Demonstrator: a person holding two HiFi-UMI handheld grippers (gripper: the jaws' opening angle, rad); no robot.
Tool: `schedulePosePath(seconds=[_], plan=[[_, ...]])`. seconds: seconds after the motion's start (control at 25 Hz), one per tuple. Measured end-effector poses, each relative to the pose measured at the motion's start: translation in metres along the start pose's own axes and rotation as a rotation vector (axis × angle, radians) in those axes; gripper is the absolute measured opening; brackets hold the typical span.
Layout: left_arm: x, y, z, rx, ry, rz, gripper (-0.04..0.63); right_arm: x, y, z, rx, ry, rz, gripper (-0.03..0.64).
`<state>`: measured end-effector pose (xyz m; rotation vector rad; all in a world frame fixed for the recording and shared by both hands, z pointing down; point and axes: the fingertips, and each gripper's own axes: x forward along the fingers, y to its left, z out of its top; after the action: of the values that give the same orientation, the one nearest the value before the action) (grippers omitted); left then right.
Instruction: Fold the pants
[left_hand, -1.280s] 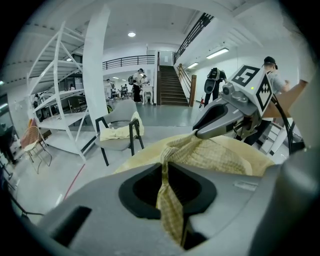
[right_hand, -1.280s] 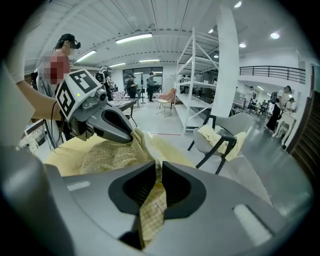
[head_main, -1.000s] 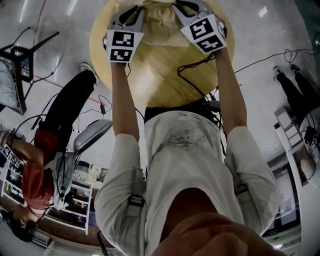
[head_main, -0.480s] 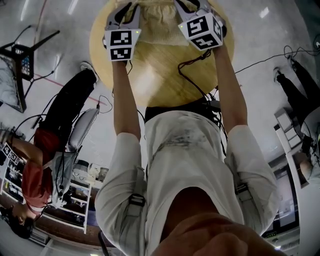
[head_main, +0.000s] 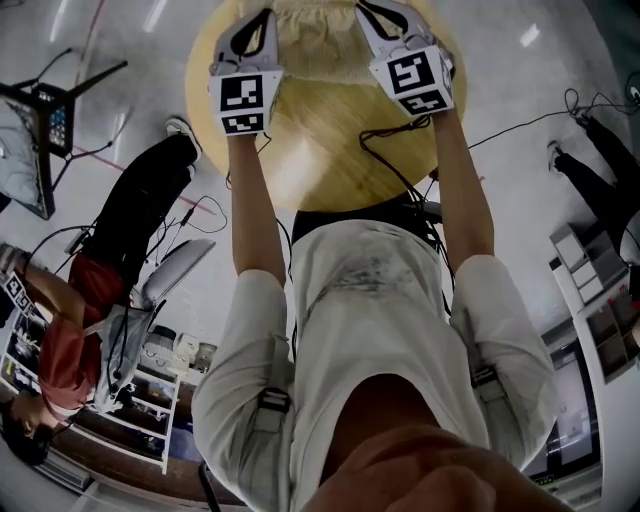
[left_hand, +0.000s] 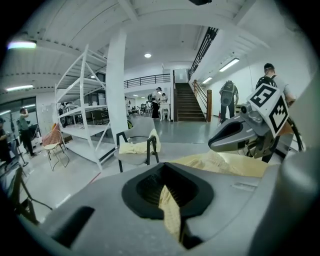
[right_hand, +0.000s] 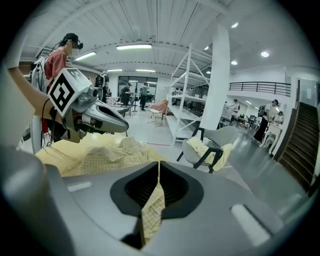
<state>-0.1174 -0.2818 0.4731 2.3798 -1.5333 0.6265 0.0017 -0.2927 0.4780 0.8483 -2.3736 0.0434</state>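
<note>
Both grippers had lifted a little since the earlier frames, and their jaws had just been closing with cloth between them. In its own view the left gripper (left_hand: 169, 200), a smooth grey plastic shell around ribbed black pads, was clamped tight on a thin fold of the pale yellow pants (left_hand: 171, 212), a soft woven fabric with a fine check. The right gripper (right_hand: 152, 195), of the same build, was likewise closed on a narrow pleat of that fabric, which hung down from the seam between its pads.

From the head view, the pants (head_main: 315, 40) lay rumpled at the far edge of the round light wooden table (head_main: 320, 150), stretched between the two grippers, with their near edge raised off the wood. The near part of the table showed bare, glossy grain, and a black cable (head_main: 385, 150) trailed across its right side toward the person.

Beyond the table spread a polished grey floor (left_hand: 195, 132). A square white column (left_hand: 116, 85) stood beside white metal shelving (left_hand: 82, 110), and a grey chair with black legs (left_hand: 136, 137) carried a draped yellow cloth (left_hand: 134, 147). A dark staircase (left_hand: 190, 102) climbed at the back, with several people standing about the hall.
</note>
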Motion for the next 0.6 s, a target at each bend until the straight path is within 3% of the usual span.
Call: schedulePosePath(seconds=[0.36, 0.6], plan=[[-0.043, -0.025, 0.020, -0.079, -0.063, -0.031, -0.003, -0.050, 0.006, 0.022, 0.058, -0.093, -0.052, -0.002], [-0.061, -0.044, 0.042, -0.080, -0.123, -0.071, -0.003, -0.071, 0.009, 0.042, 0.078, -0.153, -0.056, -0.003]])
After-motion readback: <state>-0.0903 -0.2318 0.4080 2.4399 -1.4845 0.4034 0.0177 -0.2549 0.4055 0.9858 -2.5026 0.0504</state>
